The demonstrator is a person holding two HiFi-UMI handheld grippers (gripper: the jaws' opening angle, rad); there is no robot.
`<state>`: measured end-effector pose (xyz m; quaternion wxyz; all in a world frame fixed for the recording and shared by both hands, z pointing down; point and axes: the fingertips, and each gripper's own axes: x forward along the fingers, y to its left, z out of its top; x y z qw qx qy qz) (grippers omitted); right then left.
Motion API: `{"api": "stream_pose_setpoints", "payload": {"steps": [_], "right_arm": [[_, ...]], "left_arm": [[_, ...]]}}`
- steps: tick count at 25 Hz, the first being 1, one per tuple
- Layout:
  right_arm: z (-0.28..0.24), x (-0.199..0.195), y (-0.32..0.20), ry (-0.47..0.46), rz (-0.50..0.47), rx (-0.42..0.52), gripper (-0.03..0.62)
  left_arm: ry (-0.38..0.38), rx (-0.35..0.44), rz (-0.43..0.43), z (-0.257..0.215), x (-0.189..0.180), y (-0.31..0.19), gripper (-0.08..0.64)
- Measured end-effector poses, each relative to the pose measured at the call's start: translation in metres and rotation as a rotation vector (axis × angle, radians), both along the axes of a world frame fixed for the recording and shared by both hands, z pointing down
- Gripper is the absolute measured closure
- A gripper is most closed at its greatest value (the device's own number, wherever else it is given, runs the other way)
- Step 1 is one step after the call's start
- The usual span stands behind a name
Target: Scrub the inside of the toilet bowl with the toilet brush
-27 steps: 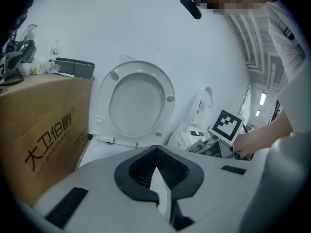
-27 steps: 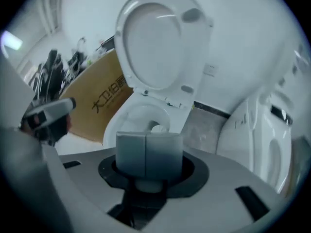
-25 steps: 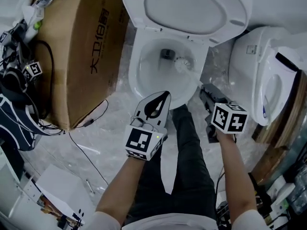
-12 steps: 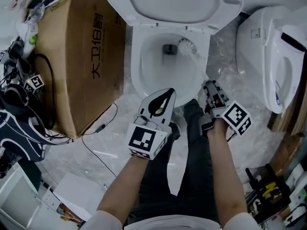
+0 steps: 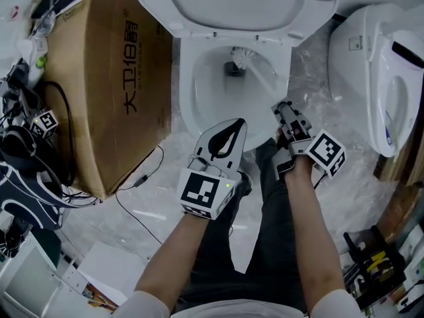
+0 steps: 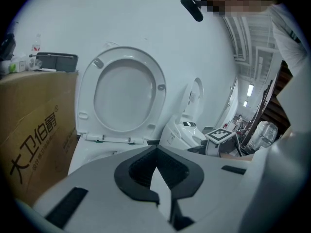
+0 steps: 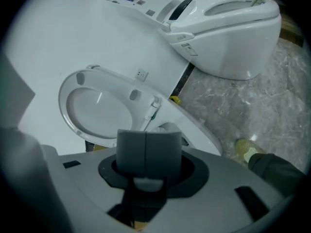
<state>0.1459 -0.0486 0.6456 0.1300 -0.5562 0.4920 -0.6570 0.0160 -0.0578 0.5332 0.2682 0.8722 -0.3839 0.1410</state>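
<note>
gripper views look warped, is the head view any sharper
Left gripper view: fisheye, black corners, mosaic patch at top. Right gripper view: same round vignette, second toilet tilted. Head view: flatter, sharper, dim even light, toilet brush clear.

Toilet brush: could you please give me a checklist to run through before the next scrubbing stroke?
1. Grip: right gripper jaws shut on the toilet brush handle: ok.
2. Position: brush head inside the toilet bowl, at the back by the drain: ok.
3. Access: seat raised, leaving the bowl open: ok.
4. Other side: left gripper jaws together, empty, above the front rim and apart from the handle: ok.
5. Contact: bristles pressing on the porcelain: cannot tell.
</note>
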Motion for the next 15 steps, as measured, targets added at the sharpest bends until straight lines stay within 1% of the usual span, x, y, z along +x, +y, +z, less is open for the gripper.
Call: {"api": "stream_pose_setpoints", "payload": {"steps": [4,9,11,15], "right_arm": [[0.005,-0.015,-0.017,-0.031,-0.102,0.021,0.433],[0.010,-0.041,-0.037,-0.033,-0.277,0.033,0.433],[0.011,-0.050,-0.042,-0.011,-0.358,0.041,0.433],[0.008,-0.057,-0.049,0.069,-0.520,0.069,0.433]], "left_arm": [[-0.007,-0.004,-0.025,0.002,-0.005,-0.004,0.552],[-0.009,-0.021,-0.068,0.006,-0.012,-0.002,0.552],[-0.006,-0.024,-0.084,0.006,-0.016,-0.002,0.552],[-0.002,-0.017,-0.120,0.002,-0.024,-0.005,0.552]]}}
